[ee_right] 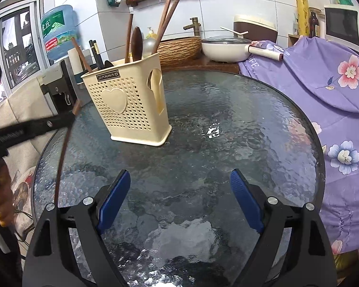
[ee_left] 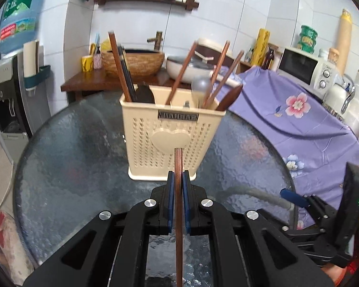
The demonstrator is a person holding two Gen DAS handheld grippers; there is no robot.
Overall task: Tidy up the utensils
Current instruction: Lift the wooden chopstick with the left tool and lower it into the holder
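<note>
The left hand-held gripper [ee_left: 178, 179] is pinching 1 chopstick [ee_left: 178, 215] upright between its blue pads, just in front of the caddy [ee_left: 170, 138] standing on the glass tabletop [ee_right: 227, 124]. It looks like the stowing step: the stick needs lifting above the rim and lowering in among the others. The right hand-held gripper [ee_right: 180, 203] is hanging wide apart, holding nothing, over bare glass.

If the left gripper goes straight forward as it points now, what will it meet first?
Probably the front wall of the cream utensil holder. The left gripper, shut on a wooden chopstick, points at its heart emblem, so the chopstick tip would likely touch first. Depth is unclear.
</note>
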